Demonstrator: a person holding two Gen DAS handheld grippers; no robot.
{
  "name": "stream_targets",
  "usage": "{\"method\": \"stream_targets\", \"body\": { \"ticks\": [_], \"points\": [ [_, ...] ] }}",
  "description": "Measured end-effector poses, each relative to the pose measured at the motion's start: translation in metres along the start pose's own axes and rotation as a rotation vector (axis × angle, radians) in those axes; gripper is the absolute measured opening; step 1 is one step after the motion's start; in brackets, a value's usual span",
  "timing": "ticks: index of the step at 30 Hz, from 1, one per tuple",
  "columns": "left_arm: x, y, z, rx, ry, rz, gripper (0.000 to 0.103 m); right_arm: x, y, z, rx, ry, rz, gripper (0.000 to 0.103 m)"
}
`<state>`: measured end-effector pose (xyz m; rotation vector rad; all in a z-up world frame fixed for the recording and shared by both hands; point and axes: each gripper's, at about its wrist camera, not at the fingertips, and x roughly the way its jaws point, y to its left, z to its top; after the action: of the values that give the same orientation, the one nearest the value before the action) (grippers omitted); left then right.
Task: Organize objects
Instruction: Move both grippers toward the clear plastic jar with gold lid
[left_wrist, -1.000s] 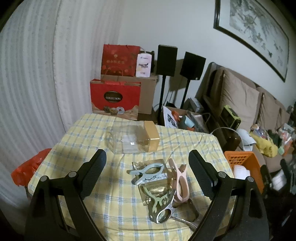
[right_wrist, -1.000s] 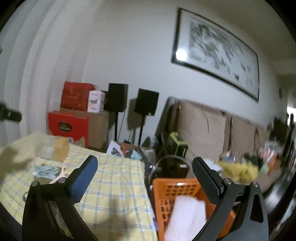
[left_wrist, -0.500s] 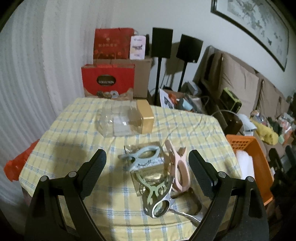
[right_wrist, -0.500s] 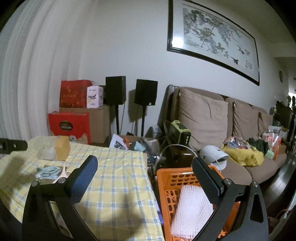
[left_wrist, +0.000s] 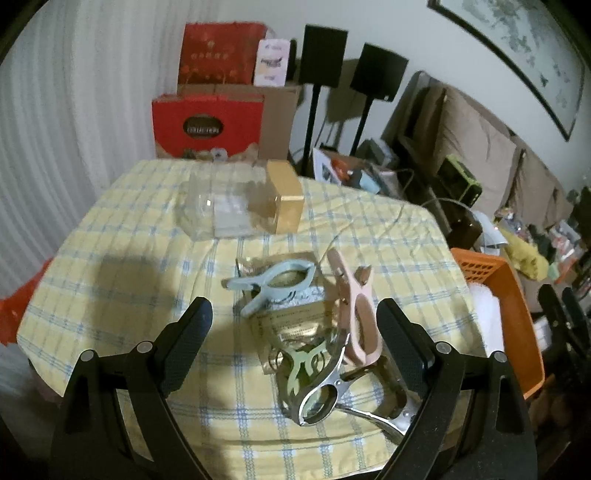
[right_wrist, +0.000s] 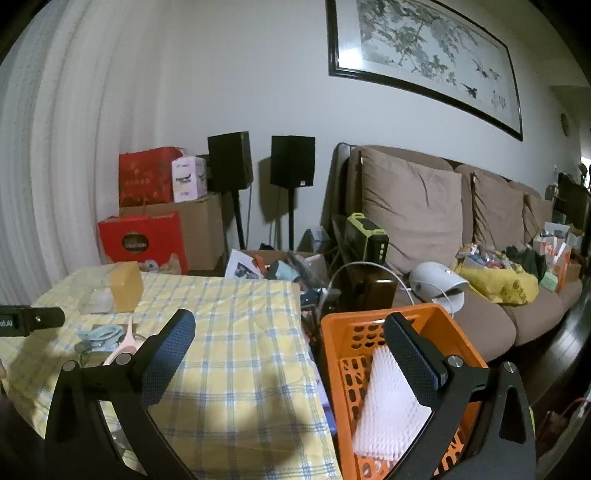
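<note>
My left gripper (left_wrist: 295, 332) has advanced toward the clips, jaws wide and empty: blue clip (left_wrist: 275, 280) and pink clip (left_wrist: 354, 306) on the checked tablecloth (left_wrist: 129, 280). Right gripper (right_wrist: 288, 347), likewise wide and empty, hangs near the orange basket (right_wrist: 436, 321).

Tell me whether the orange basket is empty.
Not empty. The orange basket holds a white foam mesh sheet leaning inside it; beyond that, its bottom is only partly visible.

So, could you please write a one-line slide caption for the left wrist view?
Open left tool poised over blue clip, pink clip and metal strainer on the checked tablecloth.
</note>
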<state>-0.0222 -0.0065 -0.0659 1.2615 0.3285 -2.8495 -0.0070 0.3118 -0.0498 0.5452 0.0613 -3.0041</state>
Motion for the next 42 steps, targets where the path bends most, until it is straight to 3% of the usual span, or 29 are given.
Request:
{"method": "stream_targets", "body": {
  "ticks": [8,14,23,29,33,36,40,42],
  "points": [
    [0.019,0.007,-0.007,-0.012,0.042,0.032,0.089,0.001,-0.002,0.001,0.008,0.009,0.003,0.102],
    [0.011,0.013,-0.002,-0.020,0.012,0.031,0.089,0.005,-0.008,0.000,0.030,0.027,0.014,0.102],
    [0.003,0.054,0.020,-0.082,-0.052,0.071,0.089,0.016,-0.028,-0.005,0.129,0.077,0.036,0.102],
    [0.018,0.080,0.029,-0.154,-0.035,0.078,0.089,0.025,-0.028,-0.010,0.126,0.116,0.039,0.102],
    [0.039,0.062,0.043,-0.079,-0.013,0.121,0.089,0.034,-0.023,-0.016,0.118,0.151,0.049,0.102],
    [0.044,0.052,0.049,-0.036,-0.018,0.102,0.089,0.036,-0.019,-0.018,0.101,0.158,0.059,0.102],
    [0.040,0.078,0.064,-0.175,-0.047,0.053,0.089,0.039,-0.018,-0.022,0.088,0.174,0.123,0.102],
    [0.039,0.094,0.073,-0.244,-0.068,0.011,0.090,0.044,-0.023,-0.024,0.145,0.205,0.158,0.102]
  ]
}}
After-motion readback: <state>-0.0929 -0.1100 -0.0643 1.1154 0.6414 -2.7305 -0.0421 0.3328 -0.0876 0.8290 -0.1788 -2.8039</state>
